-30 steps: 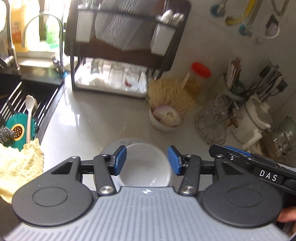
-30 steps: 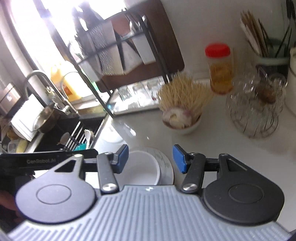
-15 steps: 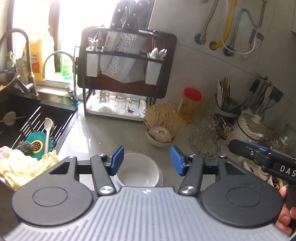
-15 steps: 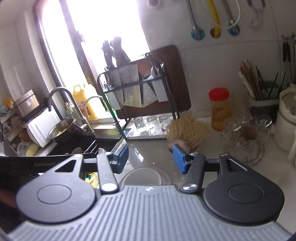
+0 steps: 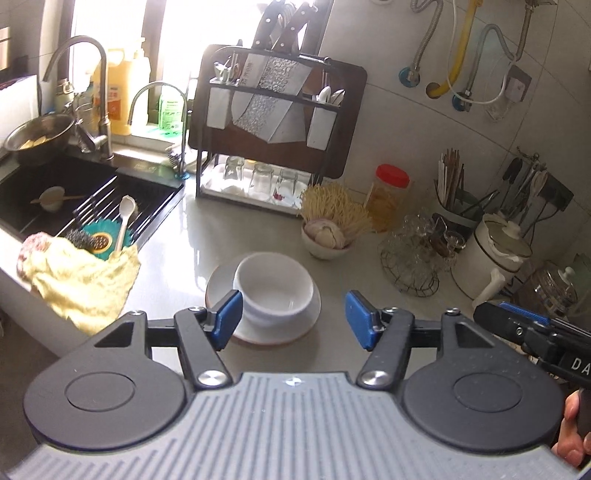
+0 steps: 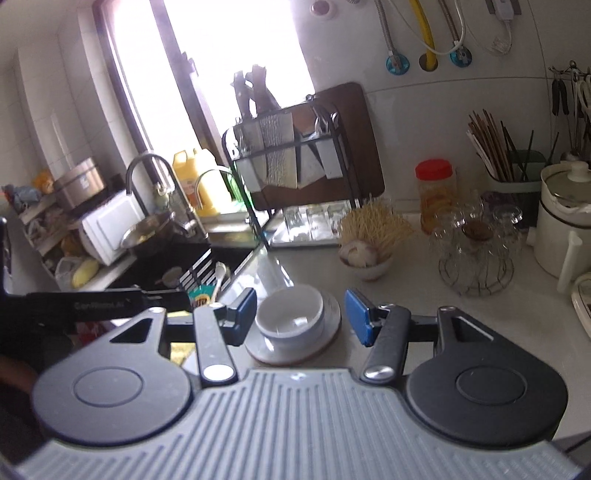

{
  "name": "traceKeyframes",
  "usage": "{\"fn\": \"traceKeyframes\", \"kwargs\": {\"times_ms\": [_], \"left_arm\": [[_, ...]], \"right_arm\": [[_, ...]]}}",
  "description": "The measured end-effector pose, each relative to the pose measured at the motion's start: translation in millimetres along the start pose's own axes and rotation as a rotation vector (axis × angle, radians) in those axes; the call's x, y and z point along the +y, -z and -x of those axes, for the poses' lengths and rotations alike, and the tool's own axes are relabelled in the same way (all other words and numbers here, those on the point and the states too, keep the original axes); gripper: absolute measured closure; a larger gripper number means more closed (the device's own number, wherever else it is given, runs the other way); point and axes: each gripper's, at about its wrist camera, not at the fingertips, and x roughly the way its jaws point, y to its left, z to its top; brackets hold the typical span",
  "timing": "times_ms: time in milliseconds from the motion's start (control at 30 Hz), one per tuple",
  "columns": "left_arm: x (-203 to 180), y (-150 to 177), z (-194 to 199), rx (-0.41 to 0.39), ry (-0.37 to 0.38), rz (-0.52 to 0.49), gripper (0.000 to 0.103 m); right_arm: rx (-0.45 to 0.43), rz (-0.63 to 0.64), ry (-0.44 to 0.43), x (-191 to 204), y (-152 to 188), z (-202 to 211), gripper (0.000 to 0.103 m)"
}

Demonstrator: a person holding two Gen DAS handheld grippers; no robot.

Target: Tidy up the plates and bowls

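One bowl [image 5: 275, 286] hiding most of plate [image 5: 218, 280]

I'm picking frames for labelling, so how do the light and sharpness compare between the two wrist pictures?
Left wrist view: sharp and evenly lit, window bright, soft sheen on the counter, bowl crisp. Right wrist view: hazier, the window blown out to white, washing out the knife rack; both bend straight lines at the edges.

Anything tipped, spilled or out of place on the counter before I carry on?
Nothing spilled or broken. The bowl sits upright on the plate, slightly off-centre. The one untidy thing is the yellow cloth, draped over the sink edge onto the counter. Both grippers are clear of the dishes.
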Motion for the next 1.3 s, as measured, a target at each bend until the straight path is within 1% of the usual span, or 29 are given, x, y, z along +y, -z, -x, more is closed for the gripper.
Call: {"fn": "traceKeyframes", "kwargs": {"times_ms": [167, 300, 400, 533, 567, 633, 767, 800, 833, 900, 1067, 1100, 1133, 1300], "left_arm": [[1.1, 22.2, 23.3, -0.009, -0.021, 0.039, 0.034], [1.7, 39.4, 41.5, -0.014, -0.05, 0.049, 0.028], [1.3, 50.2, 55.5, -0.027, -0.067, 0.06, 0.026], [1.0, 59.4, 70.0, -0.033, -0.091, 0.075, 0.015], [0.3, 61.0, 72.4, -0.031, -0.095, 0.07, 0.013], [-1.5, 61.8, 75.1, -0.023, -0.104, 0.061, 0.01], [-4.1, 59.6, 79.2, -0.032, -0.112, 0.048, 0.005], [-5.3, 57.4, 79.0, -0.035, -0.125, 0.04, 0.004], [-6.2, 55.9, 78.7, -0.035, -0.141, 0.032, 0.004], [-7.7, 52.9, 79.5, -0.04, -0.16, 0.017, 0.003], [-7.4, 48.5, 80.4, -0.058, -0.156, 0.036, 0.003], [-7.2, 48.2, 79.9, -0.056, -0.152, 0.04, 0.003], [-6.4, 48.1, 79.3, -0.055, -0.148, 0.044, 0.003], [-3.8, 47.8, 77.3, -0.045, -0.161, 0.055, 0.003]], "right_arm": [[0.025, 0.03, -0.017, 1.7, 13.4, 12.2, 0.046], [0.024, 0.059, -0.03, 1.9, 21.1, 21.4, 0.046], [0.042, 0.048, -0.04, -2.4, 27.0, 23.2, 0.046], [0.091, 0.046, -0.056, -4.0, 34.3, 19.2, 0.046], [0.105, 0.05, -0.061, -4.4, 35.5, 17.9, 0.046], [0.115, 0.054, -0.066, -5.3, 37.8, 17.1, 0.039], [0.091, 0.043, -0.03, -8.9, 33.4, 19.5, 0.038], [0.084, 0.047, -0.022, -8.9, 31.8, 20.3, 0.035], [0.076, 0.051, -0.018, -8.9, 30.5, 21.1, 0.027], [0.061, 0.058, -0.021, -8.7, 28.5, 22.6, 0.014], [0.075, 0.065, -0.004, -8.4, 26.3, 19.1, 0.012], [0.074, 0.06, 0.0, -9.7, 27.1, 18.1, 0.01], [0.075, 0.057, 0.003, -9.9, 27.5, 18.1, 0.0], [0.066, 0.054, 0.015, -9.0, 27.7, 19.9, 0.0]]}}
